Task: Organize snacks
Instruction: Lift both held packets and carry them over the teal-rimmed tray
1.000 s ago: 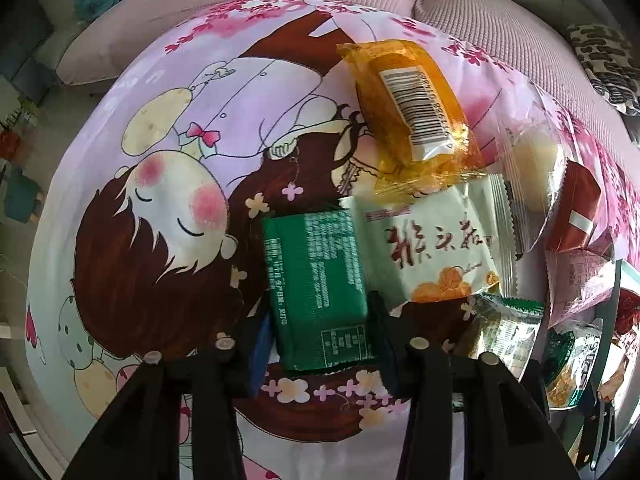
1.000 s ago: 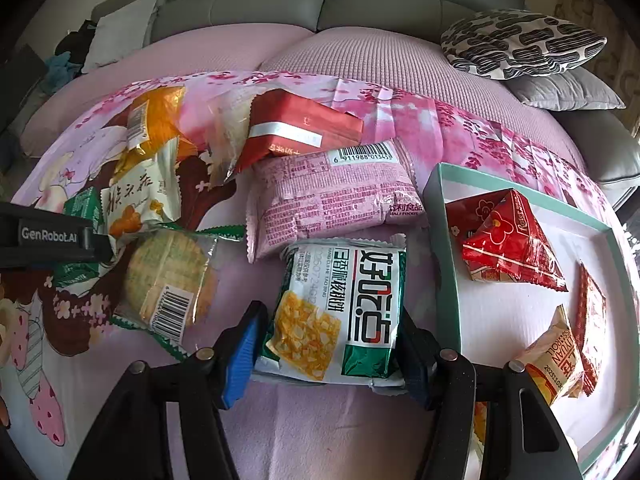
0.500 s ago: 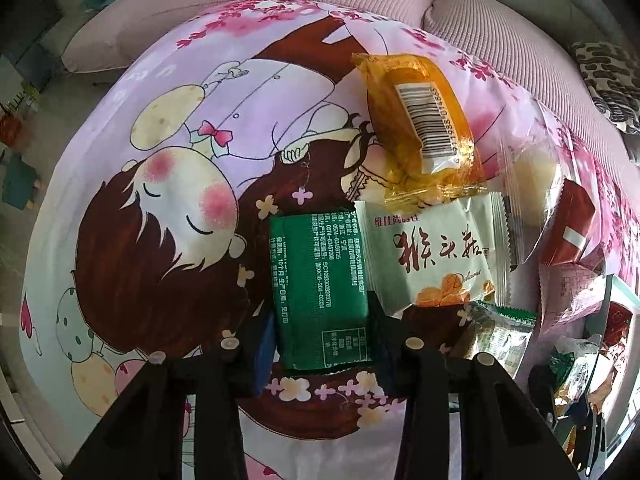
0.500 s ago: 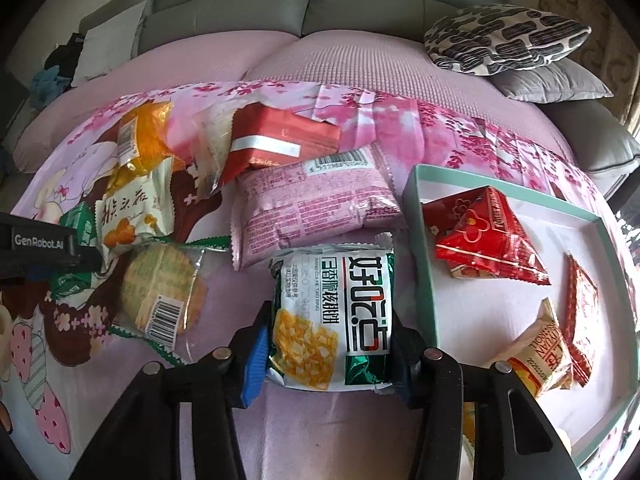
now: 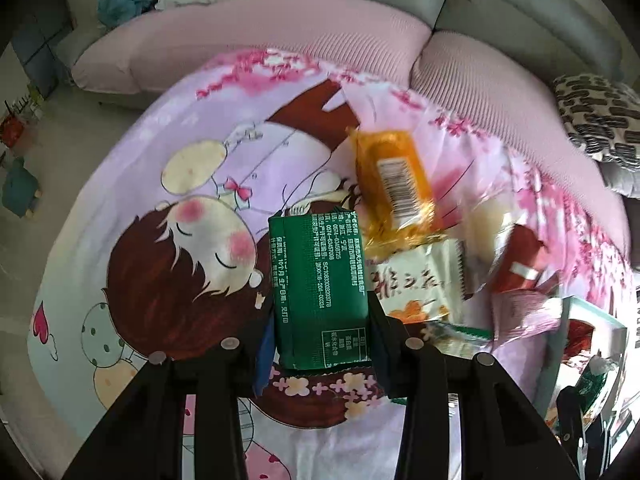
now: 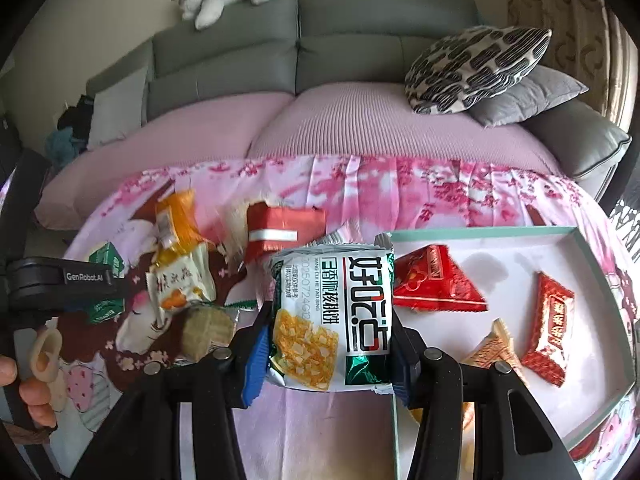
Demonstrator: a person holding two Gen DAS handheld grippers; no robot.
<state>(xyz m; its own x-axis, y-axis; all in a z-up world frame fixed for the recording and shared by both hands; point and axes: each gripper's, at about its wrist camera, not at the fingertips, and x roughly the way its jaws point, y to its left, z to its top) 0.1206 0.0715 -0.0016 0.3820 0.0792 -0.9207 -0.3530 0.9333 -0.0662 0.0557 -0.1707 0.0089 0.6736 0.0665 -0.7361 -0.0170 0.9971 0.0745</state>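
Both packets are coming up off the printed cloth at once. The left claw is staying clamped on the green packet, whose far end is now hanging clear above the cartoon face, where a second ago it was lying flat. The right claw has just been closing, and its blue pads are now pressing the sides of the white corn-snack packet, which is tilting up in front of the tray at that tray's near-left corner. So 2 grasps look secure and the sorting step is moving from picking to carrying. Inside the tray, 3 red or tan packets are already lying loose. Left of the tray, the orange packet, the cream packet and the red packet are still waiting on the cloth. Likely both lifted packets are heading for the tray.
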